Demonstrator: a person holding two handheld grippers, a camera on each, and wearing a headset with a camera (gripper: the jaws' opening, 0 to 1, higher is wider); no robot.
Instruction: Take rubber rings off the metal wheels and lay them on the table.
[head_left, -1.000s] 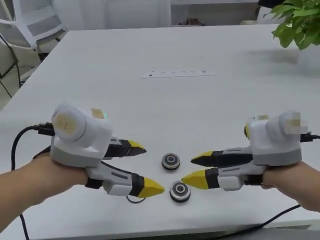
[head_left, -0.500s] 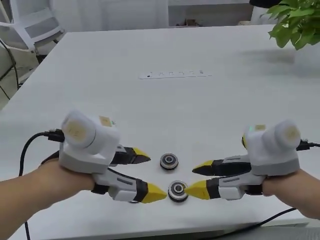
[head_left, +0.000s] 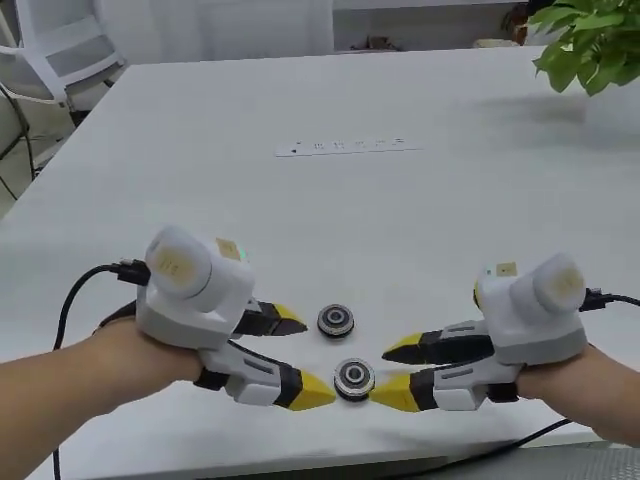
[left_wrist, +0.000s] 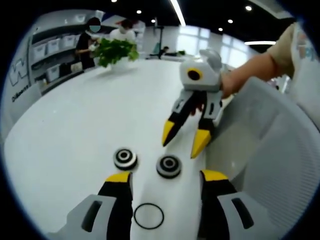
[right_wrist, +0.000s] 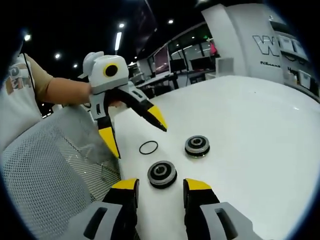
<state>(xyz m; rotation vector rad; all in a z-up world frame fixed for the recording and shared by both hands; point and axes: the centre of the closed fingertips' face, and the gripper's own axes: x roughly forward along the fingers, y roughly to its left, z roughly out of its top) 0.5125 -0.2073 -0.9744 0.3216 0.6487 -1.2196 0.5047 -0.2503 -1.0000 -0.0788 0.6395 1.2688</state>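
**Near wheel flanked by both grippers**

Your left gripper (head_left: 303, 357) and right gripper (head_left: 391, 371) gape wide, both empty. The near wheel (head_left: 354, 377) lies flat on the table (head_left: 400, 220) between their lower tips, dead ahead of your right jaws.

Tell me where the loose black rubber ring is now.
In the left gripper view, the thin black rubber ring lies flat on the white table between the left tool's jaws, just short of the near metal wheel.
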